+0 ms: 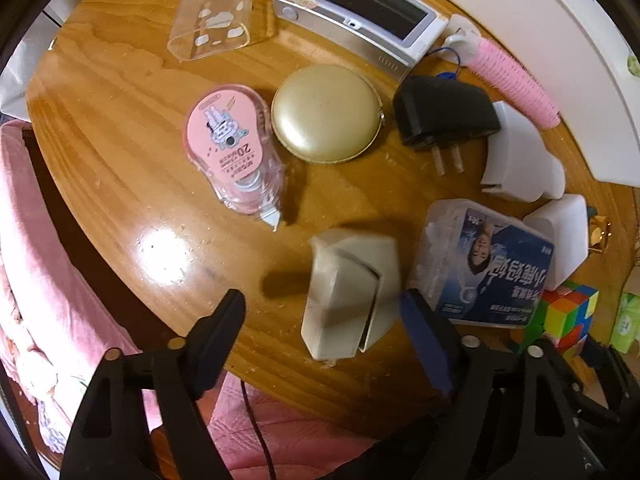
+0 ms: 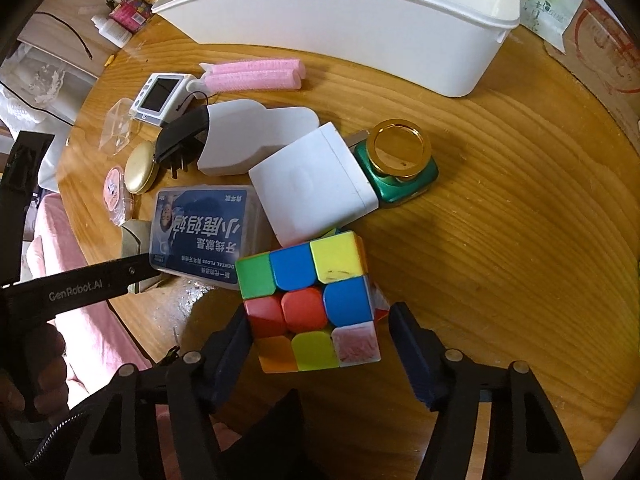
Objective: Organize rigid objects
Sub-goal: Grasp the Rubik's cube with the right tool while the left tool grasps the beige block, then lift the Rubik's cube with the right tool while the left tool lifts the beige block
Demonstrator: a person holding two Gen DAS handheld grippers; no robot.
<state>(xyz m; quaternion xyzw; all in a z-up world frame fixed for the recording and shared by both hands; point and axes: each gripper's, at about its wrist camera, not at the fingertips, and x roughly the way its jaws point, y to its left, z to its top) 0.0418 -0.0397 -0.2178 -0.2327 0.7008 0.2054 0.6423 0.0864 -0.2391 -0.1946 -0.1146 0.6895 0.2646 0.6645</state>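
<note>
My left gripper point(image 1: 324, 312) is open, its fingers on either side of a beige wedge-shaped object point(image 1: 350, 292) on the round wooden table point(image 1: 120, 128). My right gripper point(image 2: 320, 328) is open around a colourful puzzle cube point(image 2: 310, 300); the left pad is close to the cube and the right pad stands apart from it. The cube also shows in the left wrist view point(image 1: 568, 316). A blue-labelled dental floss box point(image 1: 484, 264) lies beside the beige object and shows in the right wrist view point(image 2: 204, 232).
On the table lie a pink correction tape point(image 1: 232, 148), gold round case point(image 1: 326, 114), black plug point(image 1: 440, 116), clear cover point(image 1: 214, 14), white screen device point(image 1: 360, 12), pink rollers point(image 2: 252, 74), white blocks point(image 2: 312, 184), green-gold item point(image 2: 400, 168) and a white bin point(image 2: 360, 12). Pink bedding point(image 1: 32, 248) lies below the table's edge.
</note>
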